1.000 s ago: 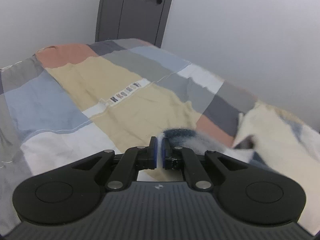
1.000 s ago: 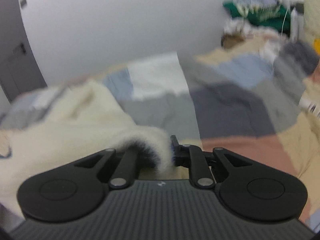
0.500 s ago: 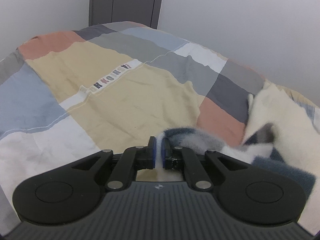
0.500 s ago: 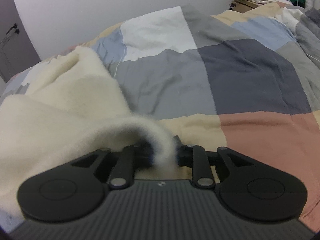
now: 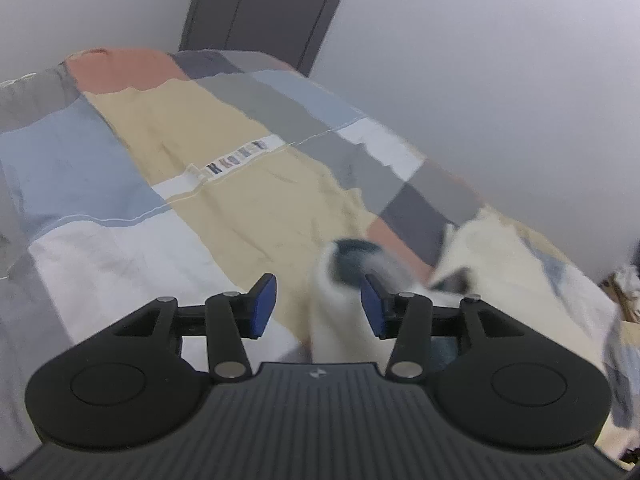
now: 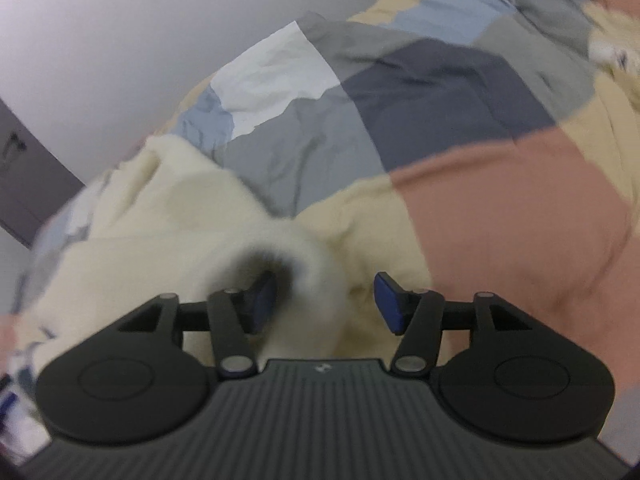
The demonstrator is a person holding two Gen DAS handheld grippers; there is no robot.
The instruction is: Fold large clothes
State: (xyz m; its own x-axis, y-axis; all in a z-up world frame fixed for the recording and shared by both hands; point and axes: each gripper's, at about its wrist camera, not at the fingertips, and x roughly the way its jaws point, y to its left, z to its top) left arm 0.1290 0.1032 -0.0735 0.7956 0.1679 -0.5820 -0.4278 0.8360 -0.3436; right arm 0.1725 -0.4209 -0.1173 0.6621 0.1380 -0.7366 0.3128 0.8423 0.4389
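both hand-held grippers have just been opened: the left hand-held gripper (image 5: pixel 318 306) is seen with its jaws apart around a blurred corner of the fleece garment (image 5: pixel 492 256), unpinched, and the right hand-held gripper (image 6: pixel 325 300) likewise. the garment is spread on the bed (image 5: pixel 120 184) between them, its length running gripper to gripper.
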